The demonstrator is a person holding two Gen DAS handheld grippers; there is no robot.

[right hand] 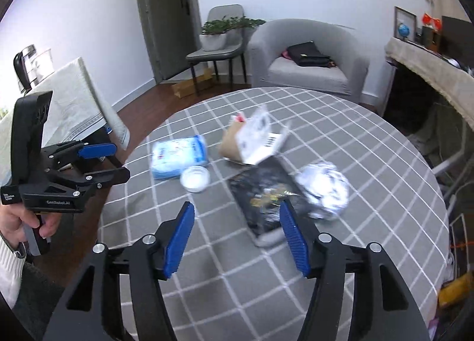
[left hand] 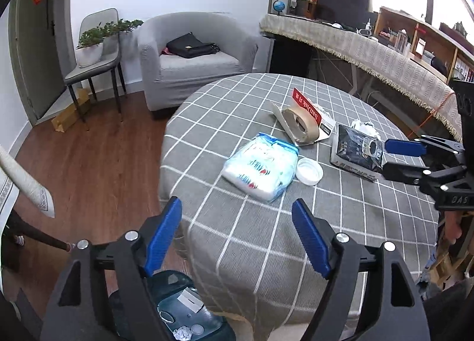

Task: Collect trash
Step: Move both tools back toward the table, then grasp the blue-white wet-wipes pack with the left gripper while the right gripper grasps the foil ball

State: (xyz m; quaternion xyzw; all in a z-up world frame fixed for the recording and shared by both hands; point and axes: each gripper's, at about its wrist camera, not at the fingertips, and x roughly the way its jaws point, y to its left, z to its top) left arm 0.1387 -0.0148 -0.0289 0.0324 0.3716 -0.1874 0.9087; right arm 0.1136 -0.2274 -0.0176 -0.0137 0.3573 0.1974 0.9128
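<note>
Right claw (right hand: 237, 237) gapes wide and empty just above the black packet (right hand: 263, 193); left claw (left hand: 237, 237) likewise.

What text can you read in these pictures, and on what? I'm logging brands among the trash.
"SanDisk" on the red card package.
"GenRobot.AI" on the left gripper body.
"DAS" on the right gripper body.
Print on the black packet, the barcode label and wall signs: too small or blurred.

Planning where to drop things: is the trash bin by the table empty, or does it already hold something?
Not empty. The bin holds a crumpled foil ball and a white paper slip.
</note>
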